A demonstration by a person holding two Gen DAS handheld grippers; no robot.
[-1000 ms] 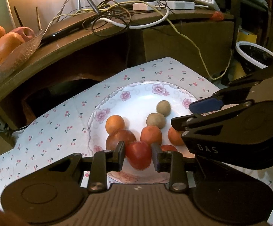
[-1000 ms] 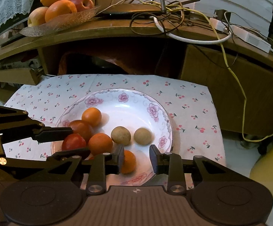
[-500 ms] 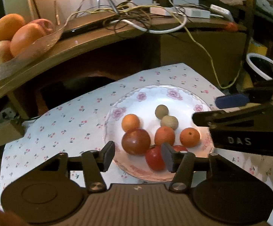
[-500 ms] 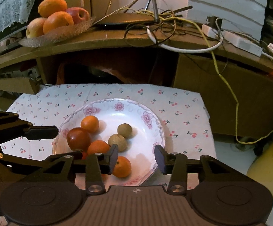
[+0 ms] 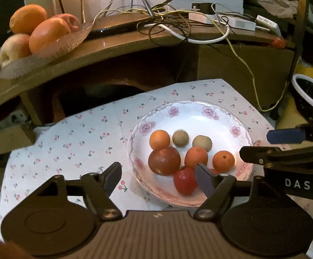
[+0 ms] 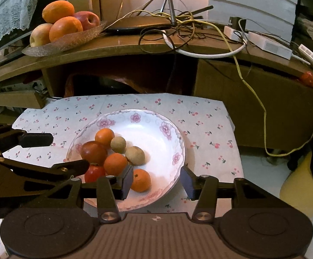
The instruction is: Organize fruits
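**Presently: fruit gathered on plate, both grippers empty**

Largest item noted is the cherry-print cloth [image 6: 134, 105], spread flat below a wooden shelf [image 6: 134, 47]. On the cloth sits the floral-rimmed white plate [image 6: 169, 129], round and shallow, with pink flowers around its rim.

The left gripper [image 5: 158, 177] hangs over the near left edge of the plate with its jaws spread wide and nothing between them; its right finger crosses in front of the fruit. The right gripper [image 6: 156, 180] hangs over the near edge of the plate, jaws likewise parted and empty.

All task fruit lies on the left half of the plate, clustered and mostly touching. The dark red-brown fruit [image 6: 93, 152] is the biggest, round and glossy. Next are three oranges: the rear orange [image 6: 104, 135], the middle orange [image 6: 115, 164], and the front orange [image 6: 140, 180], the last showing its stem dimple turned upward. A red tomato [image 5: 184, 181] sits nearest the grippers, slightly taller than wide in the left view. Smallest are two dull tan-brown fruits: the round brown fruit [image 6: 118, 144], and the oval brown fruit [image 6: 135, 155], whose long axis runs left-rear to right-front in the right view.

A glass dish of large fruit [image 6: 63, 28] stands on the shelf, well apart.
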